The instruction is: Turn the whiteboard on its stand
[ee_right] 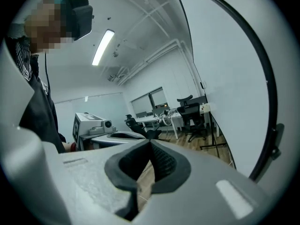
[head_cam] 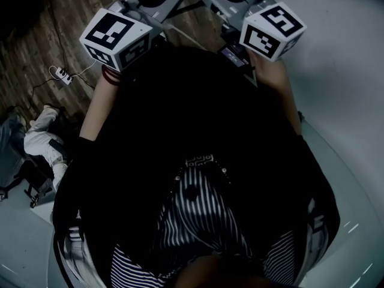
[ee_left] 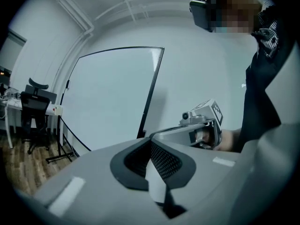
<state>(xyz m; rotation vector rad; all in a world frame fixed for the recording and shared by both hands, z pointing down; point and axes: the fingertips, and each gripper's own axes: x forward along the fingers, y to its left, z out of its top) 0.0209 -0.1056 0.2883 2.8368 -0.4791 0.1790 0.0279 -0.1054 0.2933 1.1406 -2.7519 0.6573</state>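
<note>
Looks like you've barely started. The whiteboard is upright on its stand and nothing's touching it. Your left tool and right tool are both clenched on nothing, tips together. The right one's close beside the whiteboard's black edge, the left faces it from farther off. The whole turn's left to do.

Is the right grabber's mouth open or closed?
Shut. In the right gripper view, the right gripper has its two jaws meeting at the tips, with nothing held between them.
</note>
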